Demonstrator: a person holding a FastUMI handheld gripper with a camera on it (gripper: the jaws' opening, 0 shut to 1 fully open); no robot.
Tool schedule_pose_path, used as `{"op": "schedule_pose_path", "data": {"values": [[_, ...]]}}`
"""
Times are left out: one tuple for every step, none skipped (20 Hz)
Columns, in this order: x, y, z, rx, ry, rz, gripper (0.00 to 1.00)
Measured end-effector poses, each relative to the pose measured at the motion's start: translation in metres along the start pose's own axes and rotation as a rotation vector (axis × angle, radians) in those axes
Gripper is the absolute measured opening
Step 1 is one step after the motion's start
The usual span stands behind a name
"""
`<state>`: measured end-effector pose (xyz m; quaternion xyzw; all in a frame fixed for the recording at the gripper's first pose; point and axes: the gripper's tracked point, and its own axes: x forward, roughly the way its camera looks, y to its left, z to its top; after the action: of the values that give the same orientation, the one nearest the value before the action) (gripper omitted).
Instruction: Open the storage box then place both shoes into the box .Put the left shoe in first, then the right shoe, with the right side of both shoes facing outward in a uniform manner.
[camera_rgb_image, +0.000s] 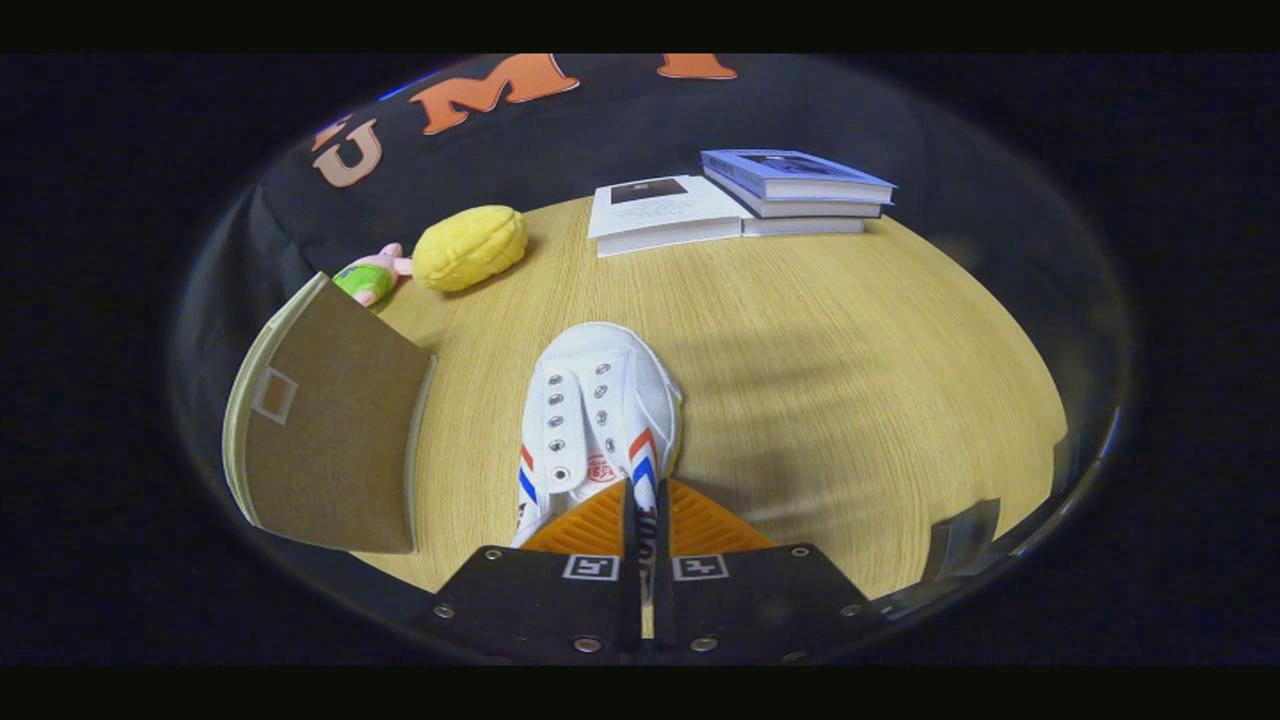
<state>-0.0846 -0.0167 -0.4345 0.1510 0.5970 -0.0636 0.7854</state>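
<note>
A white canvas shoe (598, 410) with red and blue stripes points away from me over the wooden table (850, 330). My gripper (640, 515) is shut on the shoe's side wall near the heel opening, the two orange fingers (585, 525) nearly touching with the thin canvas pinched between them. To the left of the shoe stands the brown cardboard flap (335, 440) of the storage box, its lid raised; the inside of the box is hidden.
A yellow plush toy (470, 247) and a small pink and green toy (368, 278) lie beyond the box flap. Books (735, 200) are stacked at the table's far side. Bare table stretches to the right of the shoe.
</note>
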Motion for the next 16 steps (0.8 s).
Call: {"op": "schedule_pose_path", "data": {"values": [[-0.002, 0.002, 0.002, 0.008, -0.001, 0.005, 0.05], [-0.004, 0.007, 0.004, 0.015, -0.005, 0.014, 0.05], [-0.006, 0.011, 0.008, 0.021, -0.011, 0.025, 0.05], [-0.010, 0.016, 0.013, 0.023, -0.020, 0.037, 0.05], [-0.013, 0.020, 0.018, 0.022, -0.030, 0.047, 0.05], [-0.018, 0.026, 0.024, 0.020, -0.041, 0.056, 0.05], [-0.024, 0.030, 0.031, 0.020, -0.057, 0.062, 0.05], [-0.031, 0.034, 0.039, 0.017, -0.074, 0.068, 0.05], [-0.037, 0.040, 0.048, 0.016, -0.096, 0.074, 0.05], [-0.042, 0.045, 0.057, 0.013, -0.115, 0.081, 0.05], [-0.050, 0.053, 0.066, 0.015, -0.135, 0.090, 0.05], [-0.056, 0.061, 0.072, 0.007, -0.151, 0.099, 0.05], [-0.063, 0.069, 0.078, 0.002, -0.168, 0.108, 0.05], [-0.069, 0.079, 0.083, -0.012, -0.179, 0.120, 0.05], [-0.076, 0.091, 0.089, -0.015, -0.198, 0.134, 0.05], [-0.082, 0.104, 0.093, -0.027, -0.209, 0.152, 0.05]]}}
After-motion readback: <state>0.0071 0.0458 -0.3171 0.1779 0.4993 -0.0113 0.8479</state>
